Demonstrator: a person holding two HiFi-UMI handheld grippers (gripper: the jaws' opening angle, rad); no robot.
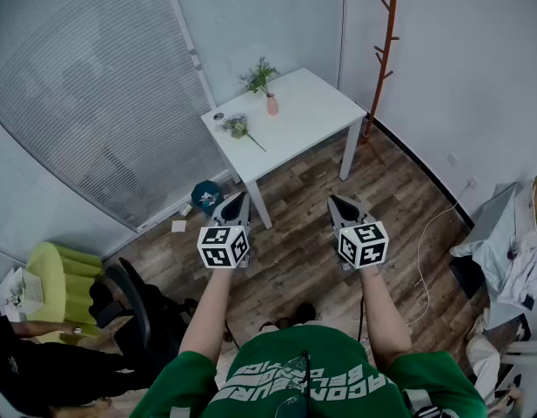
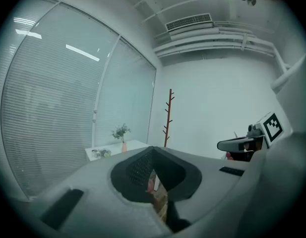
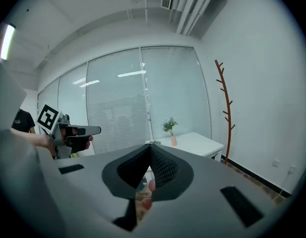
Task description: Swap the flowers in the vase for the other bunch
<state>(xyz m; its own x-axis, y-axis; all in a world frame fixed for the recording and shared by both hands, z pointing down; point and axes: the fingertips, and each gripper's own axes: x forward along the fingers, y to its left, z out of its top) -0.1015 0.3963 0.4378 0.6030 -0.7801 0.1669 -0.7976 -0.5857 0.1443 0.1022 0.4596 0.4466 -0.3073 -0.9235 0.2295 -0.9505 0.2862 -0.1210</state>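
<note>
A white table (image 1: 307, 116) stands far ahead by the window. On it a pink vase (image 1: 272, 104) holds green flowers (image 1: 258, 77). The other bunch (image 1: 239, 129) lies flat on the table to the vase's left. My left gripper (image 1: 242, 196) and right gripper (image 1: 332, 199) hover side by side over the wooden floor, well short of the table, both shut and with nothing in them. The left gripper view shows the vase (image 2: 124, 147) and the lying bunch (image 2: 100, 153) small in the distance. The vase (image 3: 173, 141) also shows in the right gripper view.
A red-brown coat stand (image 1: 385, 42) rises in the corner right of the table. Window blinds (image 1: 85, 85) fill the left wall. A blue object (image 1: 205, 196) sits on the floor near the table leg. A green chair (image 1: 63, 281) and a seated person are at lower left, clutter at right.
</note>
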